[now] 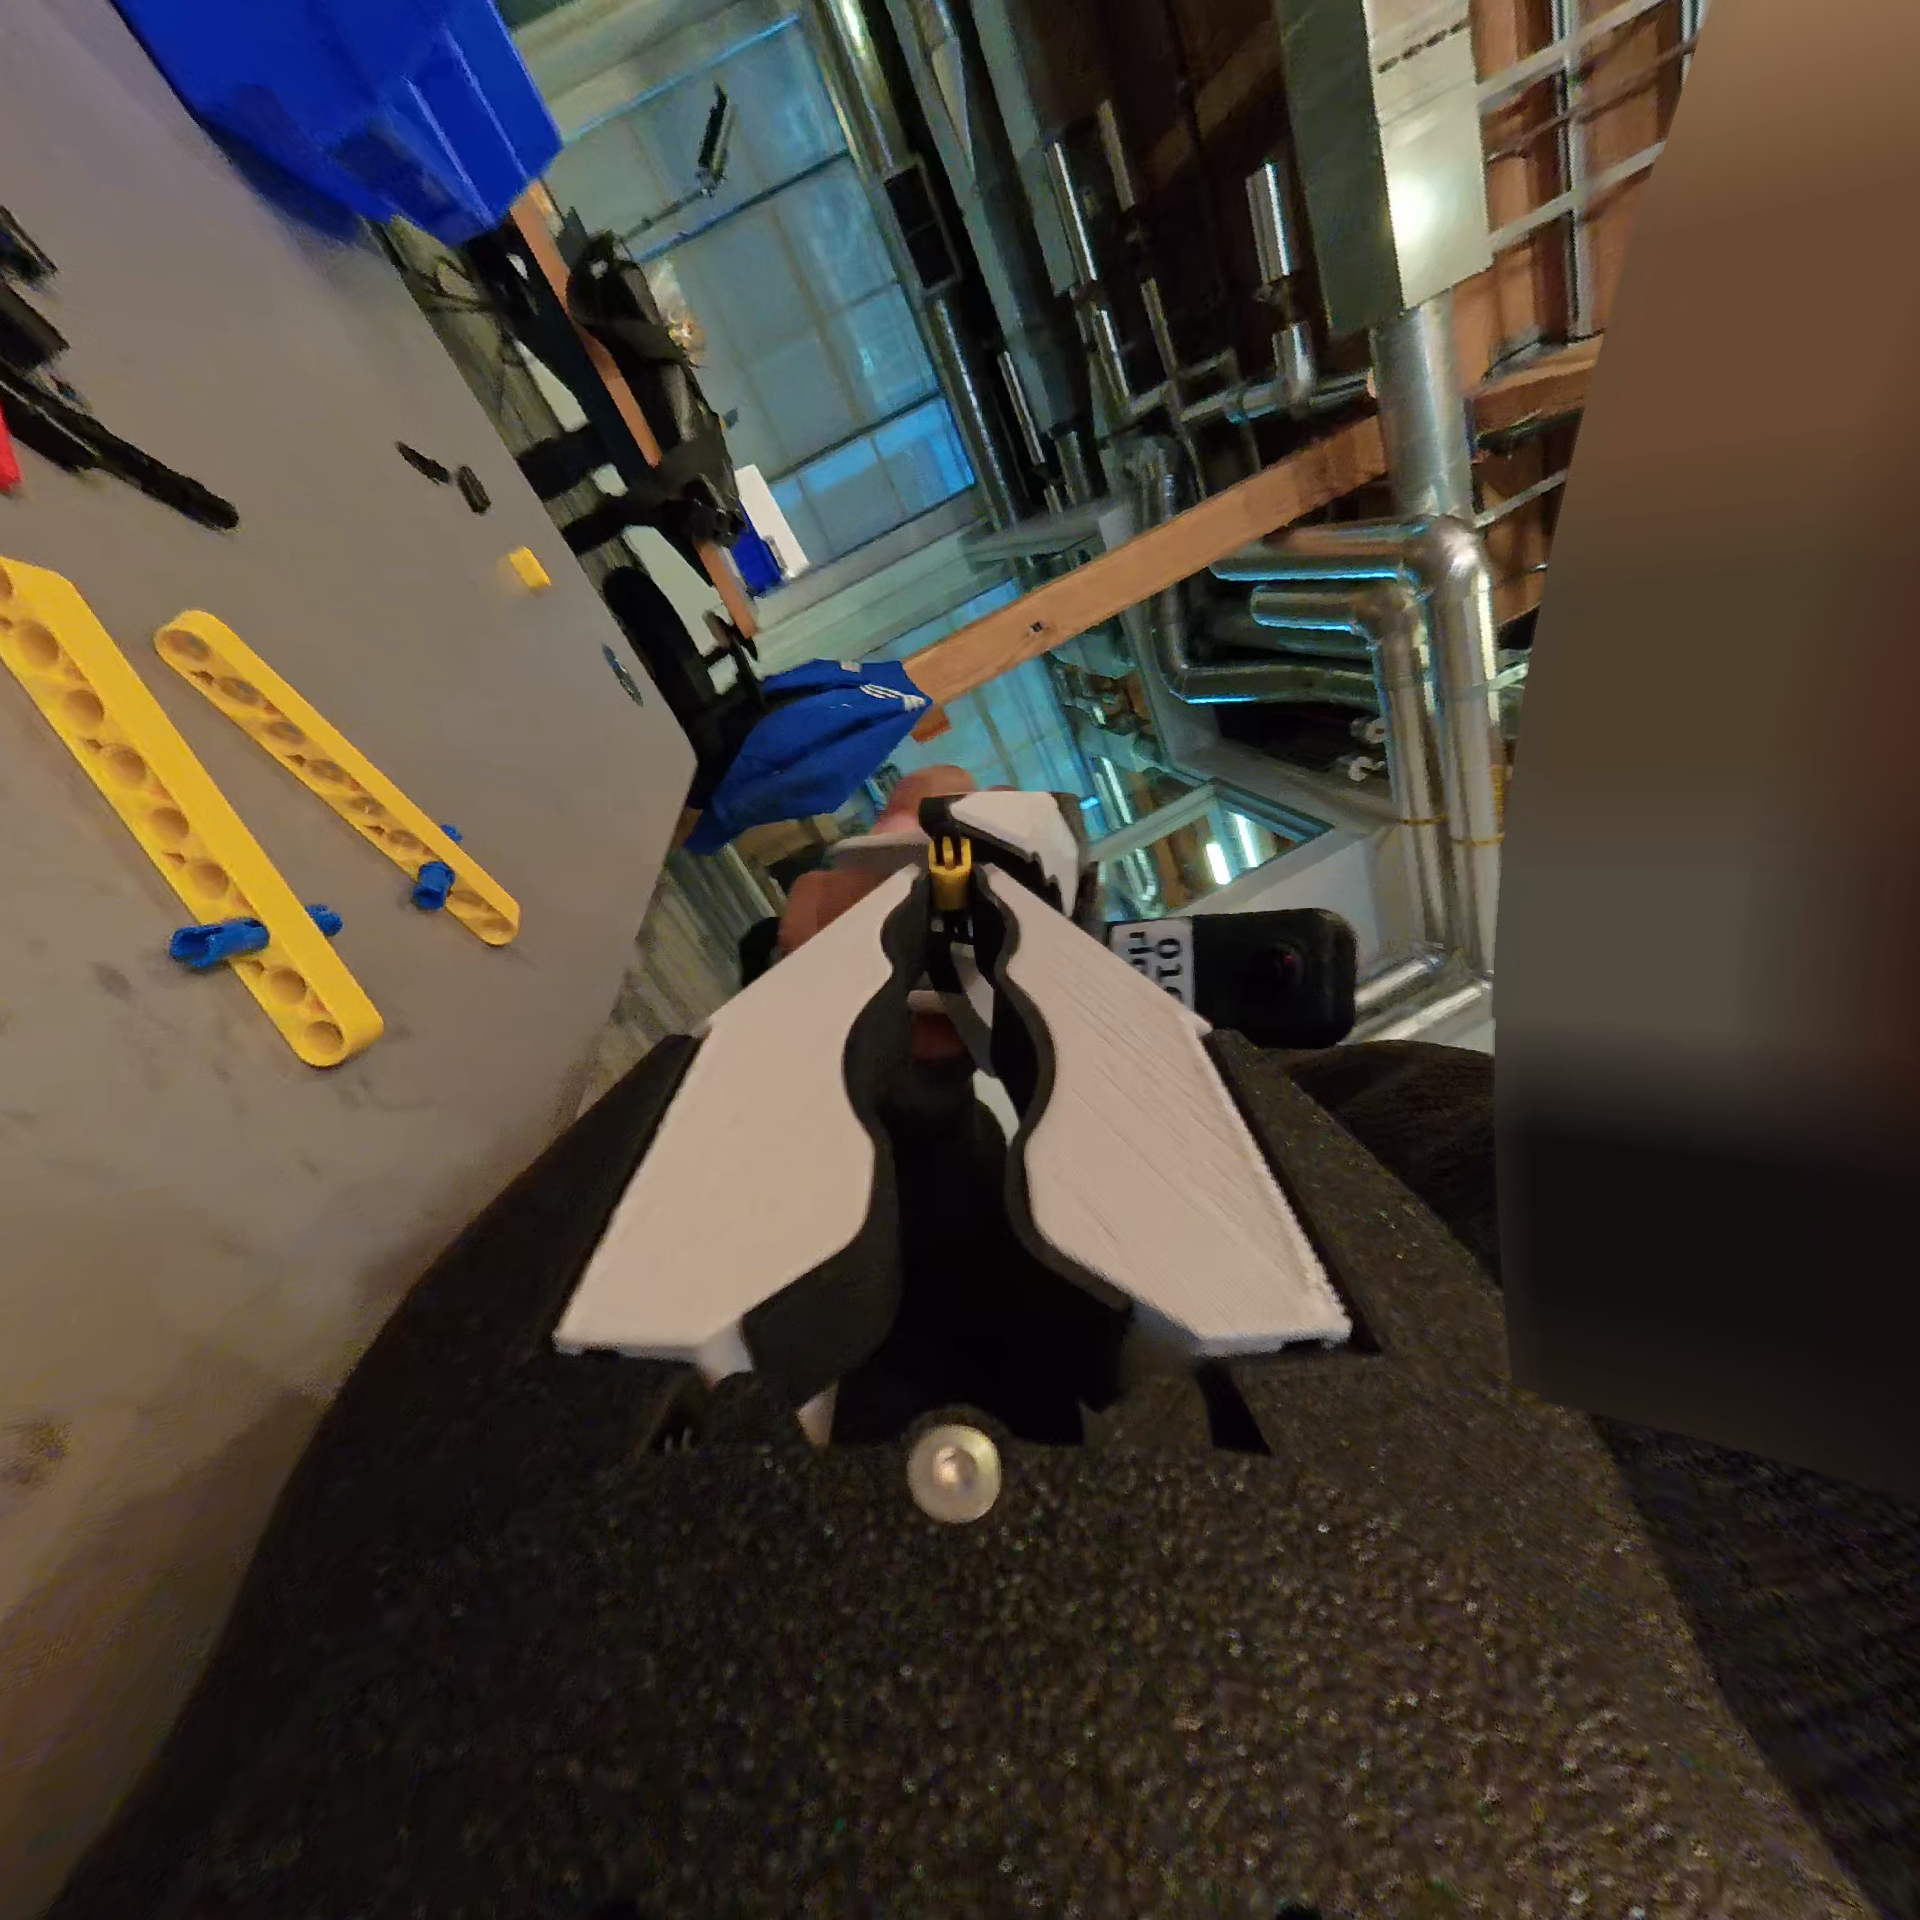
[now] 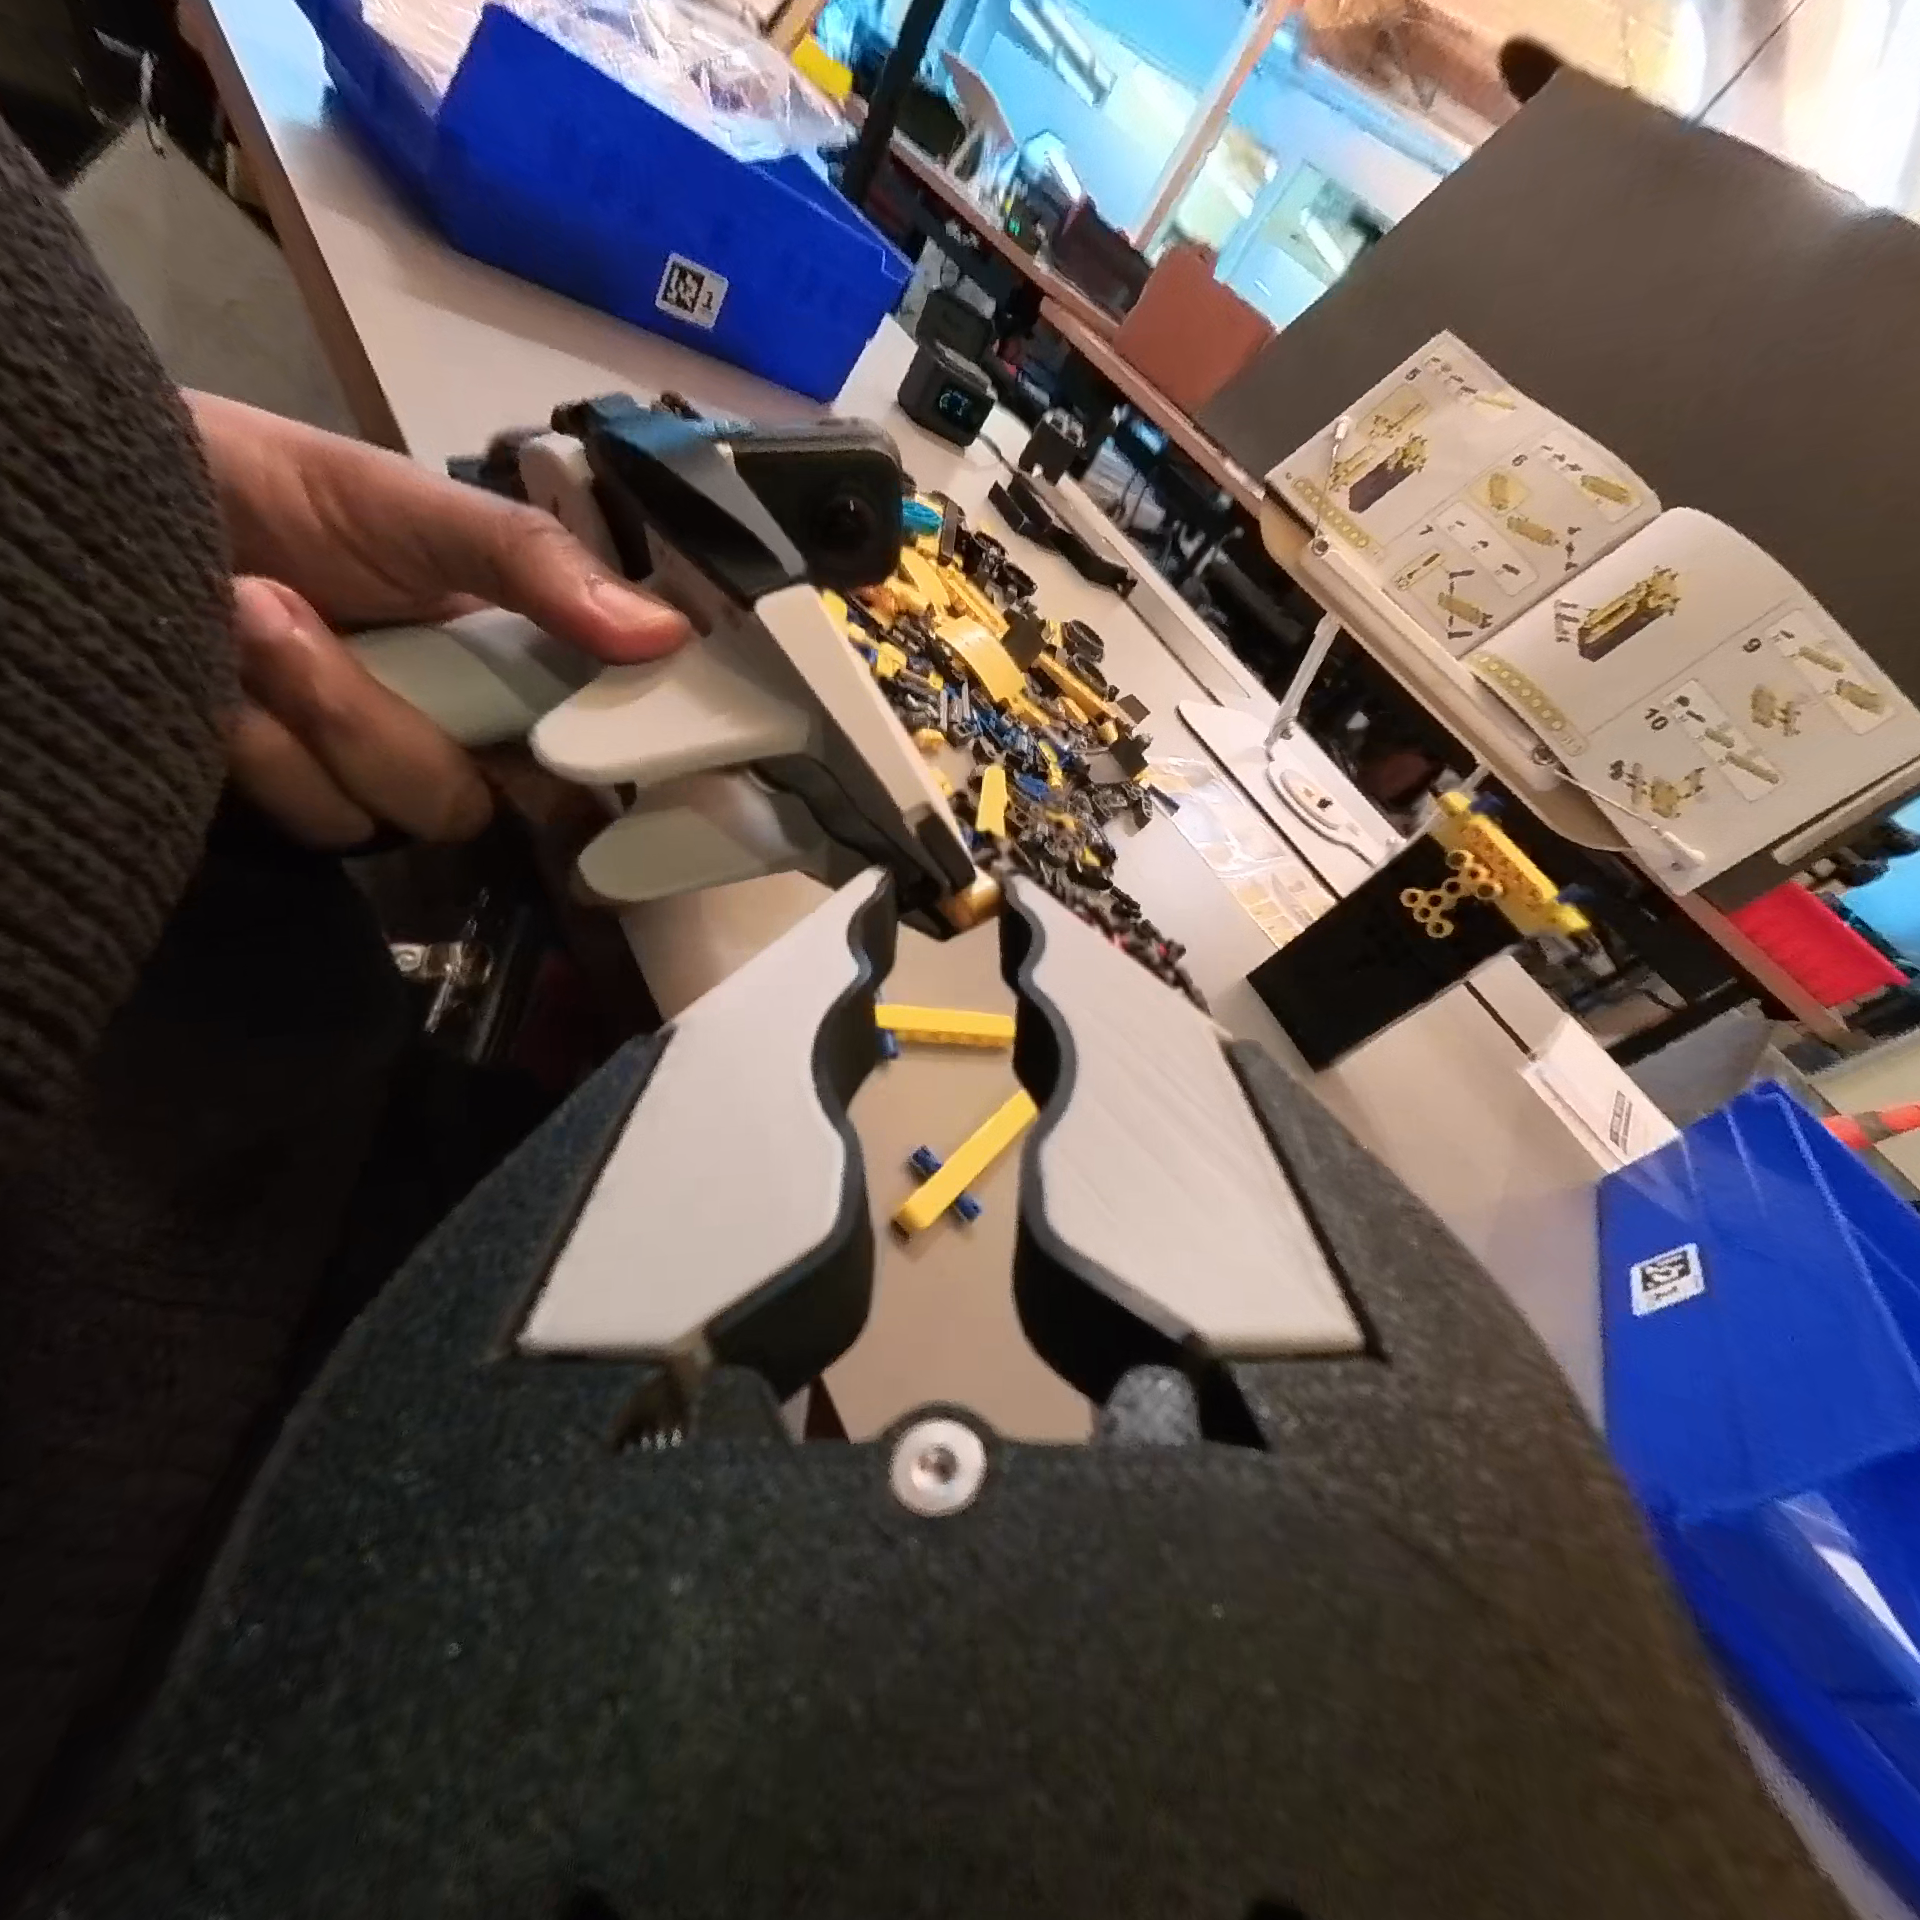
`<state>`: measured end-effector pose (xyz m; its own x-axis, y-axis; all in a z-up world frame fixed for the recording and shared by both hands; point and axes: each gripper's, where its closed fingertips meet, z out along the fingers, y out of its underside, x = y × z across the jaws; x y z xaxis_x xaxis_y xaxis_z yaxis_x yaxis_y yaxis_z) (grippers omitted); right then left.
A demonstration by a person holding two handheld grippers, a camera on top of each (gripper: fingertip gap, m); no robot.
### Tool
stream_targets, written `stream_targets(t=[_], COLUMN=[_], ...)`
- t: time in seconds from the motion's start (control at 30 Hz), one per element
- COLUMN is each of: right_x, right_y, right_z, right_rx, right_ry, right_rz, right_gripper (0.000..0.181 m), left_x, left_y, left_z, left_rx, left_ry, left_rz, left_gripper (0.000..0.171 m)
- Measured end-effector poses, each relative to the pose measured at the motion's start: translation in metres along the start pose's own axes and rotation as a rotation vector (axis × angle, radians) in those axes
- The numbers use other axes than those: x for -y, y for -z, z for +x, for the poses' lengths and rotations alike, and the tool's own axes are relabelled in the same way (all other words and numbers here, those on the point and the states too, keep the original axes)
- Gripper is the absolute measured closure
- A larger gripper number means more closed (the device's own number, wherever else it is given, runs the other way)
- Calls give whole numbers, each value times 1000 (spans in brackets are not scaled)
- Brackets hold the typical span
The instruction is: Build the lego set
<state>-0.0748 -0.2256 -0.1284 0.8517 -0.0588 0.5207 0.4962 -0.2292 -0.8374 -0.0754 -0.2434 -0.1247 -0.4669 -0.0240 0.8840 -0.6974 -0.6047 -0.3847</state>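
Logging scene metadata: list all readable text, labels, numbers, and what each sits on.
Not transcribing writing; carriers only.
White label beside black camera: partly cut off.
Far bin sticker: square marker plus a digit.
Near bin sticker: same kind, blurred.
Instruction booklet: step numbers.
White card: too blurred.

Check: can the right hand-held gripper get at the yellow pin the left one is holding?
Probably yes. The right hand-held gripper is open, and the yellow pin sticks out of the left hand-held gripper right between its tips, with nothing between. Only the pin's short exposed end is free to grip.
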Motion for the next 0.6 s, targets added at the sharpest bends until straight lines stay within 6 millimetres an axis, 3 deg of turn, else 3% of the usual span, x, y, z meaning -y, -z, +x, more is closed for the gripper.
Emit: stream_targets(t=[0.17,0.3,0.43,0.5,0.6], right_x=[-1,5,1,-18,-73], right_y=[-6,-5,3,3,2], right_z=[-1,0,16,23,26], right_rx=[-2,6,-35,-48,-51], right_ry=[-21,-73,-190,-280,-424], right_rz=[24,57,80,7,-243], right_gripper=[161,161,161,160,160], left_x=[4,6,15,19,23], left_y=[5,9,20,25,29], left_z=[-2,1,-5,-8,-10], left_rx=[-57,2,117,165,214], left_ry=[47,-77,-208,-257,-308], left_rz=[3,-14,-5,1,5], left_gripper=[165,162,152,153,154])
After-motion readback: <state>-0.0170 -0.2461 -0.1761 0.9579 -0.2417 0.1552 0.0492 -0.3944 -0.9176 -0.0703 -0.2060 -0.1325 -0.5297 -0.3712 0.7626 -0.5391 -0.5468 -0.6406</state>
